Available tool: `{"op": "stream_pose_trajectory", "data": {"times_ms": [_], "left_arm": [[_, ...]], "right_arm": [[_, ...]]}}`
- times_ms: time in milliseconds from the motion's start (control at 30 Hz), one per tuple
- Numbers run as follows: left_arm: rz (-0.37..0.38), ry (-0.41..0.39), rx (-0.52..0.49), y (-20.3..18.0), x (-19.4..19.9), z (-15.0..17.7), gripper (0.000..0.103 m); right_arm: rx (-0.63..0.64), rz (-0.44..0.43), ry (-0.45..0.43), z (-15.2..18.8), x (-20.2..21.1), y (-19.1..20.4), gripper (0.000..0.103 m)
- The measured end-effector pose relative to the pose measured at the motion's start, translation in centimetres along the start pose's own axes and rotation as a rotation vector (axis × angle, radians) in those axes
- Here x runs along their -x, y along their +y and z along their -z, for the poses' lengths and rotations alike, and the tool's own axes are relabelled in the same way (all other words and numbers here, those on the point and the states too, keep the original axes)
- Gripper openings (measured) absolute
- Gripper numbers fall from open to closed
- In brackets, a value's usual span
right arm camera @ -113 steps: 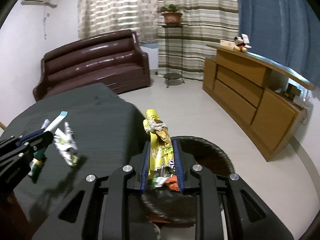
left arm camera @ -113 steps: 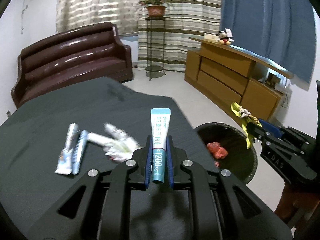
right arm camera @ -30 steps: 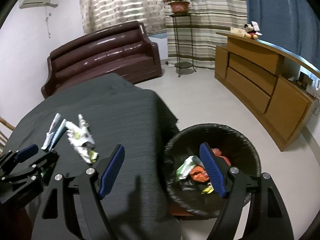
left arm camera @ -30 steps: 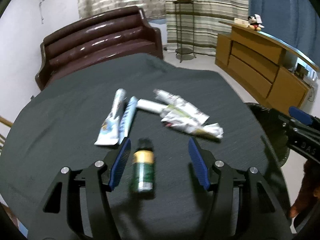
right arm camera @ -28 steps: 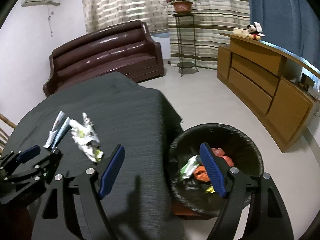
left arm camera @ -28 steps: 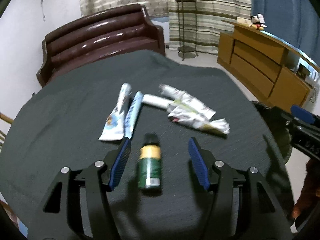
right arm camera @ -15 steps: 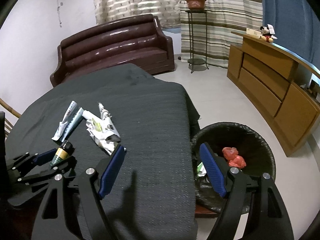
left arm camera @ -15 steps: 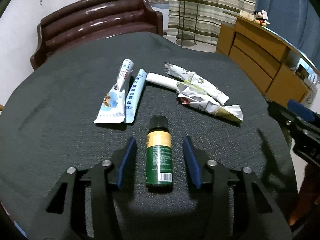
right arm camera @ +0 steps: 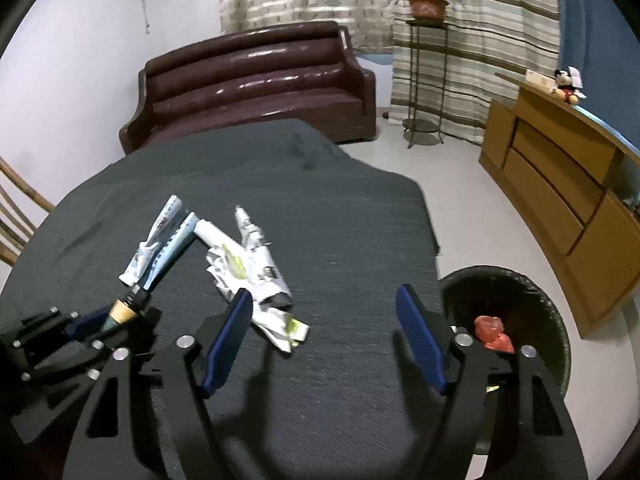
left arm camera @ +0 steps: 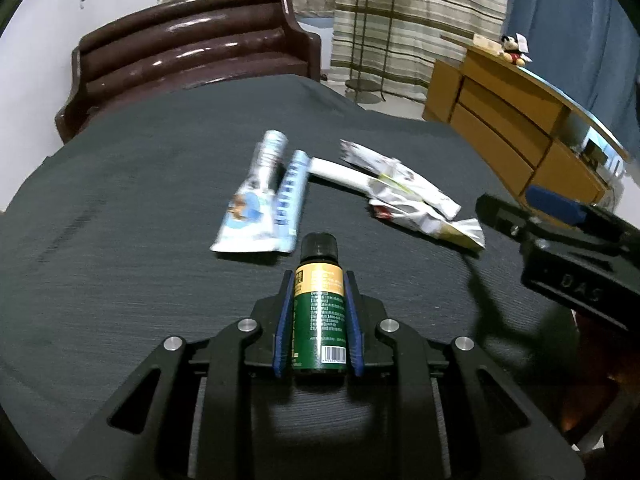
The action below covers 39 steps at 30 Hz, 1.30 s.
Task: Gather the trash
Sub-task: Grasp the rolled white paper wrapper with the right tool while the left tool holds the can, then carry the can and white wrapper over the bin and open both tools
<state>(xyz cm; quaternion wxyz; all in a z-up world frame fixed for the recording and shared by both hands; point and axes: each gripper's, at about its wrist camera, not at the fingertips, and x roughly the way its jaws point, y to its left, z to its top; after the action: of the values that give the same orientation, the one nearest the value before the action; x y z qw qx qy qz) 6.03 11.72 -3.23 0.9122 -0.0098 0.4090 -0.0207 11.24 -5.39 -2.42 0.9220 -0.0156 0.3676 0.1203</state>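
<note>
My left gripper (left arm camera: 319, 280) is shut on a small green bottle (left arm camera: 319, 320) with a yellow band and black cap, low over the dark table (left arm camera: 120, 240). It also shows in the right wrist view (right arm camera: 124, 312). Ahead of it lie two flattened tubes (left arm camera: 260, 200) and crumpled white wrappers (left arm camera: 412, 204). My right gripper (right arm camera: 324, 328) is open and empty above the table's right part, with the wrappers (right arm camera: 256, 272) just ahead to its left. The black trash bin (right arm camera: 552, 320) stands on the floor to the right and holds red trash (right arm camera: 492, 332).
A dark brown sofa (right arm camera: 256, 80) stands behind the table. A wooden sideboard (right arm camera: 568, 184) runs along the right wall. A plant stand (right arm camera: 424, 72) is by the striped curtains. A wooden chair (right arm camera: 16, 224) is at the table's left edge.
My left gripper moved forward around the green bottle and closed on it. My right gripper, open, swung left from over the bin to over the table.
</note>
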Motion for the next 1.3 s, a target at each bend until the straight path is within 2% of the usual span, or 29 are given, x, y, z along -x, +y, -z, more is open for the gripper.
{"op": "stream_pose_trajectory", "data": {"times_ms": [567,667,733,900,1300], "left_arm": [[-0.120,-0.066,0.104,6.9,1.3,-1.8,0.023],[-0.123,-0.070,0.113,7.3,1.2,-2.0,0.023],[-0.119,-0.069,0.116,7.3,0.9,-2.2,0.023],[-0.106,-0.064,0.114,7.0,0.8,-2.2,0.023],[-0.101,-0.053,0.119,6.7,0.2,-2.3,0.023]], "right_arm": [[0.095,-0.019,0.074,-2.8,-3.7,2.8,0.048],[0.114,-0.026,0.096,-2.8,-4.1,3.2,0.041],[0.113,-0.044,0.107,-2.9,-4.3,3.3,0.030],[0.129,-0.047,0.109,-2.9,-4.1,3.7,0.019],[0.066,-0.036,0.086,-2.3,-2.9,2.2,0.017]]}}
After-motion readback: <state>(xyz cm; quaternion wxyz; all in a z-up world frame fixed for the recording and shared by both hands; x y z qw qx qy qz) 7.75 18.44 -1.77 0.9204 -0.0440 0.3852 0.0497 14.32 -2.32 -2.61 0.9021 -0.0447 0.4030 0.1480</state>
